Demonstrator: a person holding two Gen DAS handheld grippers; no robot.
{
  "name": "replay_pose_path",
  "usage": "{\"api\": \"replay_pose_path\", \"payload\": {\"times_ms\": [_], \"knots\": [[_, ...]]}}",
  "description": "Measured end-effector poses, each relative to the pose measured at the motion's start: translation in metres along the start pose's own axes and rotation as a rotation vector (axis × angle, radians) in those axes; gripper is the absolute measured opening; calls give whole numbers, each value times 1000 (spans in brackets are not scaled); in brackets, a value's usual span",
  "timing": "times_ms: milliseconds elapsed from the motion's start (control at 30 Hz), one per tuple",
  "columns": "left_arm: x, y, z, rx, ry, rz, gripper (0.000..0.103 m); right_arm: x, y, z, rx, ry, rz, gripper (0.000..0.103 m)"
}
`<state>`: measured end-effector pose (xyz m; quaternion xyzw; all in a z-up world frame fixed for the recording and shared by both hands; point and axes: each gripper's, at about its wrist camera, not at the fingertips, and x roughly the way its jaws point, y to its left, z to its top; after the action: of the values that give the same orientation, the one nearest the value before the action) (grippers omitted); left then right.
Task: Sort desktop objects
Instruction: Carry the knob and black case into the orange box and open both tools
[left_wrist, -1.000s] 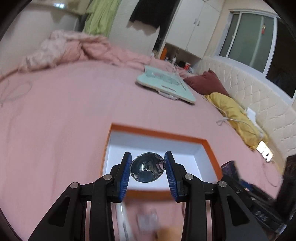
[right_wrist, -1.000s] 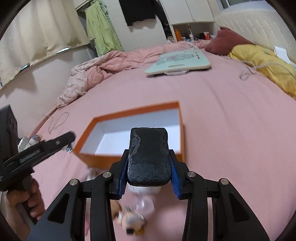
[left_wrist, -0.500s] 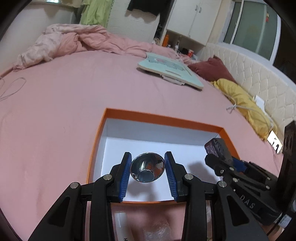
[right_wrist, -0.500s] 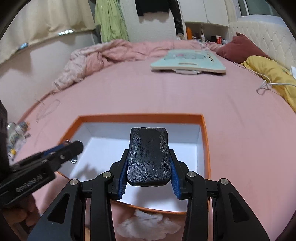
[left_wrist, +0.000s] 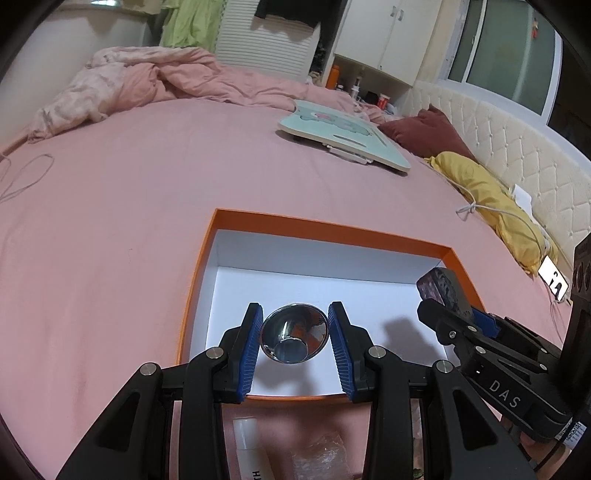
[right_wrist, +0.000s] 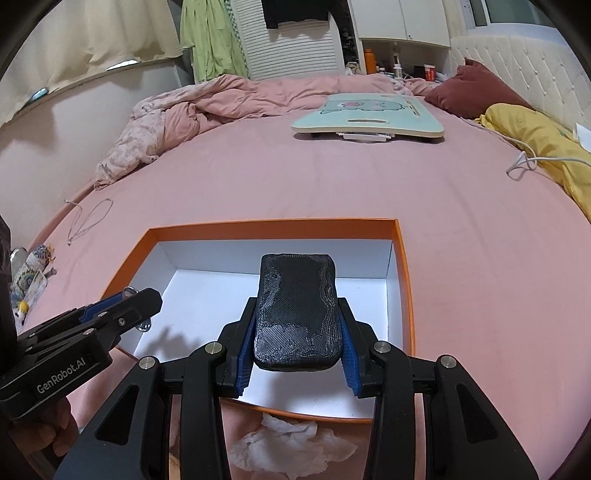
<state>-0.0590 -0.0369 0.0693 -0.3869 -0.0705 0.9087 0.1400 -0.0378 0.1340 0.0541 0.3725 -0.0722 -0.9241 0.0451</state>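
now, left gripper (left_wrist: 294, 338) clamped on a shiny metal funnel-shaped cup (left_wrist: 294, 338), poised over the white-lined orange box (left_wrist: 325, 227) on the pink bed (left_wrist: 129, 184), right gripper (right_wrist: 297, 326) clenching a black textured pad (right_wrist: 298, 310) above the same box, crumpled tissue (right_wrist: 291, 443) just outside the near rim

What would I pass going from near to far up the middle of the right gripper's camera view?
Crumpled tissue → black case held in the right gripper → orange box → teal lap desk → pink duvet.

Black linkage arms with silver screws are carrying ribbed blue fingers (left_wrist: 252, 347); white lettering, "DAS" and "GenRobot.AI", is showing behind the fingers (right_wrist: 105, 308) on each gripper's body.
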Motion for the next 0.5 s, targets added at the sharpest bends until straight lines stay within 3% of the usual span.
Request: {"api": "replay_pose_path", "payload": {"times_ms": [167, 233, 300, 333, 433, 500], "knots": [[1, 0, 0, 1, 2, 4, 35, 0, 2, -1, -6, -3, -4, 41], [1, 1, 1, -5, -1, 2, 41, -1, 1, -1, -2, -9, -1, 41], [-1, 1, 1, -14, -18, 5, 68, -4, 1, 0, 5, -21, 5, 41], [-4, 2, 2, -19, -37, 3, 72, -5, 1, 0, 6, -29, 8, 41], [-12, 3, 3, -29, -85, -5, 75, -11, 2, 1, 5, -63, 4, 53], [-14, 4, 3, -36, -105, 5, 80, -15, 2, 1, 8, -87, 0, 67]]}}
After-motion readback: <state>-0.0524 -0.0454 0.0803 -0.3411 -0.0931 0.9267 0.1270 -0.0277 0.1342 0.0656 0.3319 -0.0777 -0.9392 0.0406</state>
